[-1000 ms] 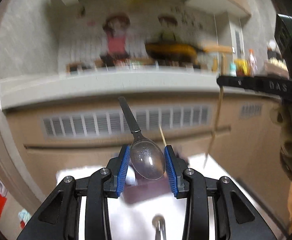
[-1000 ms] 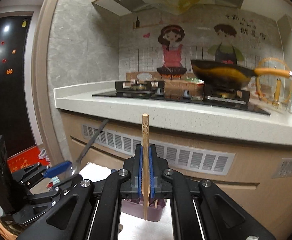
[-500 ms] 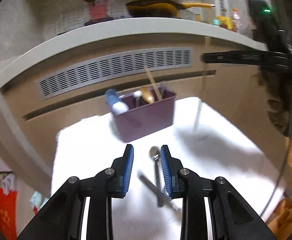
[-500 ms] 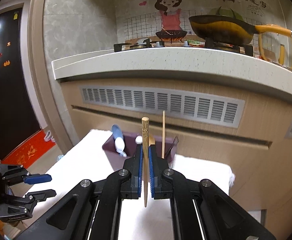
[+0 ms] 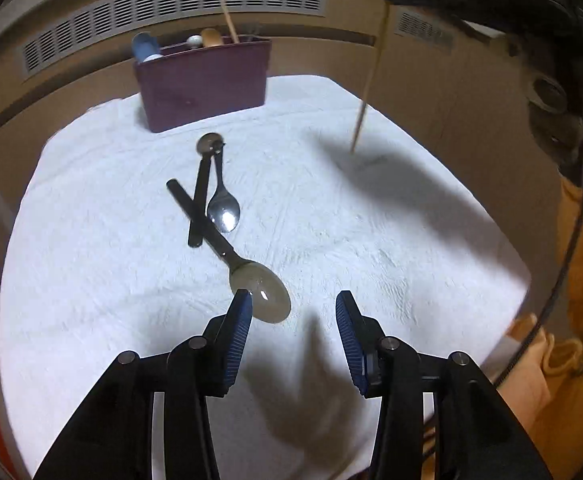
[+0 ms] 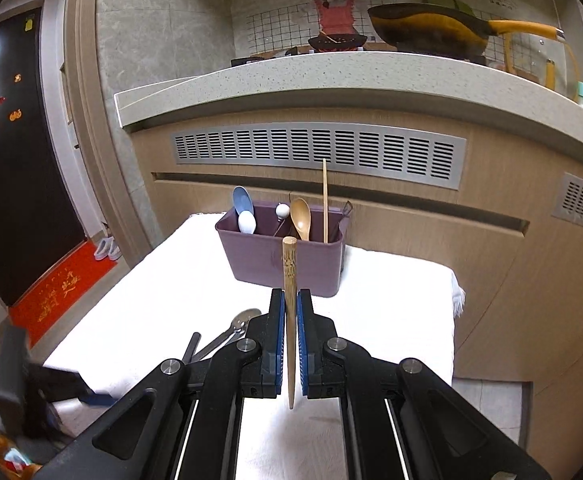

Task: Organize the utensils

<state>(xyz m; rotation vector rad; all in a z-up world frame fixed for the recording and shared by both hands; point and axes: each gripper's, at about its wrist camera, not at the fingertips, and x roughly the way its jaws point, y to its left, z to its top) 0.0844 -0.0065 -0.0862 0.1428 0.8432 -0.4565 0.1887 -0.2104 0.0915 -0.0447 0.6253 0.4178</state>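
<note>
My left gripper (image 5: 291, 312) hangs over the white cloth (image 5: 391, 248), jaws just opened further and parted around nothing; the big spoon (image 5: 260, 291) lies just ahead of its left pad. Two more spoons (image 5: 223, 208) lie crossed with it. My right gripper (image 6: 289, 320) is clamped on an upright chopstick (image 6: 289, 280), near the purple holder (image 6: 283, 266) of utensils.
</note>
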